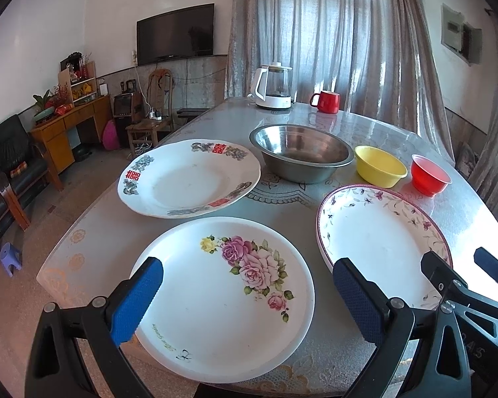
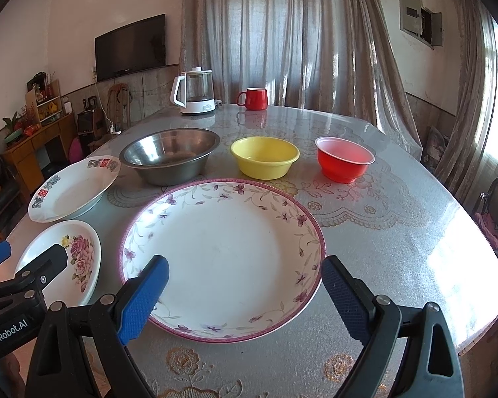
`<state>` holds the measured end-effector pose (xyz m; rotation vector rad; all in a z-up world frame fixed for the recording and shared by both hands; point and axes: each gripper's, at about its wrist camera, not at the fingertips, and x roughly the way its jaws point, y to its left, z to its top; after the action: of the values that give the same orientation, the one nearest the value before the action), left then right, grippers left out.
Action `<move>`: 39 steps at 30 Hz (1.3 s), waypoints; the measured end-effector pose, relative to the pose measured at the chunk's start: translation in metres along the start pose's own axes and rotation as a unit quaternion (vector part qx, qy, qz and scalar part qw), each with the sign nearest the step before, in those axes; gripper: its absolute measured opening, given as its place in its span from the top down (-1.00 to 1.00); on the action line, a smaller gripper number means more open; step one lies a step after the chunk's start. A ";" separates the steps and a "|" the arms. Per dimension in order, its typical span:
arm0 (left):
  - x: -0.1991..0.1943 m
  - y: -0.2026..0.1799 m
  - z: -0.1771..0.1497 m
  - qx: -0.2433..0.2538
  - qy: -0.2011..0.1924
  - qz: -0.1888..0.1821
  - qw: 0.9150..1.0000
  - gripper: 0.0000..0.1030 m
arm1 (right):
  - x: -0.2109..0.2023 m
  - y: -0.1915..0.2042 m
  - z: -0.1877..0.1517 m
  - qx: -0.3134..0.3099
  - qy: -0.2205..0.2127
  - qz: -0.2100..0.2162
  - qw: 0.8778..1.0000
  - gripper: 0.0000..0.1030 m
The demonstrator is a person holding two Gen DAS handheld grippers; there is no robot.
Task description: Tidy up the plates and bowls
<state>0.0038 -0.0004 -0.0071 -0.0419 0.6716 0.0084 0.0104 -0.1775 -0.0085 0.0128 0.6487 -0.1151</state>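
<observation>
Three plates lie on the table: a rose-print plate (image 1: 225, 295) (image 2: 73, 258) at the near left, a plate with red characters (image 1: 189, 179) (image 2: 73, 189) behind it, and a large purple-rimmed plate (image 1: 381, 242) (image 2: 222, 252) at the right. Behind them stand a steel bowl (image 1: 302, 151) (image 2: 169, 154), a yellow bowl (image 1: 380, 165) (image 2: 265, 156) and a red bowl (image 1: 430, 174) (image 2: 344, 159). My left gripper (image 1: 247, 301) hovers open over the rose plate. My right gripper (image 2: 244, 293) hovers open over the purple-rimmed plate. Neither holds anything.
A white kettle (image 1: 274, 86) (image 2: 196, 91) and a red mug (image 1: 327, 101) (image 2: 254, 99) stand at the table's far edge by the curtains. The table (image 2: 398, 232) has bare surface on the right. Chairs and a wooden desk (image 1: 69, 126) stand on the floor to the left.
</observation>
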 end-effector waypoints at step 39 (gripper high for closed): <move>0.020 -0.022 0.009 0.029 0.041 -0.056 0.997 -0.99 | 0.021 -0.028 0.002 0.026 0.021 0.017 0.999 -0.84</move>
<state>0.0255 -0.0220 -0.0116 -0.0230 0.7511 -0.1211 0.0249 -0.2071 -0.0186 0.0766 0.6870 -0.0991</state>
